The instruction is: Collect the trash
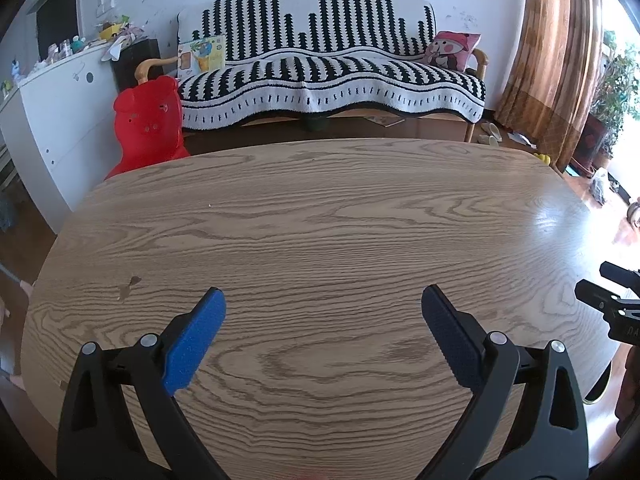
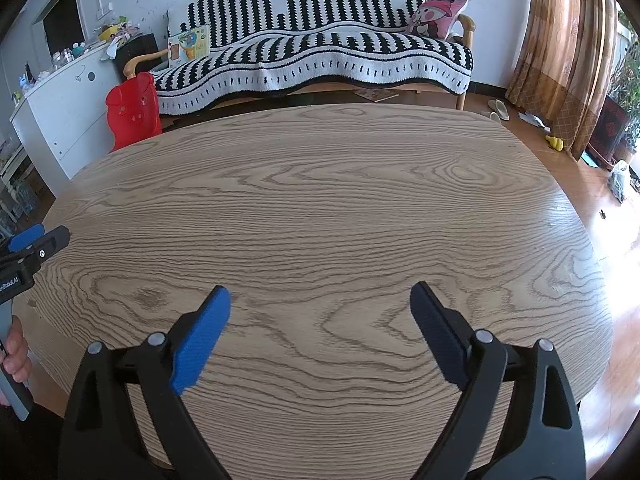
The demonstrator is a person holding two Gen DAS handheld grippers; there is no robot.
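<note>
A bare oval wood-grain table [image 1: 320, 220] fills both views, also seen as the table [image 2: 320, 200] from the right wrist. No trash shows on it; only a small dark stain [image 1: 134, 280] marks the left part. My left gripper [image 1: 323, 300] hovers open above the near part of the table, nothing between its blue pads. My right gripper [image 2: 320, 298] is likewise open and holds nothing. The right gripper's tip [image 1: 608, 292] shows at the right edge of the left wrist view. The left gripper [image 2: 36, 242] and a hand [image 2: 16, 352] appear at the left edge of the right wrist view.
Beyond the table stands a sofa [image 1: 332, 68] under a black-and-white striped cover, with a pink cushion [image 1: 452, 50]. A red plastic chair [image 1: 148, 124] and a white cabinet [image 1: 60, 112] stand at the left. Curtains [image 1: 556, 60], plants, slippers [image 2: 500, 110] and a yellow toy [image 2: 555, 142] are at the right.
</note>
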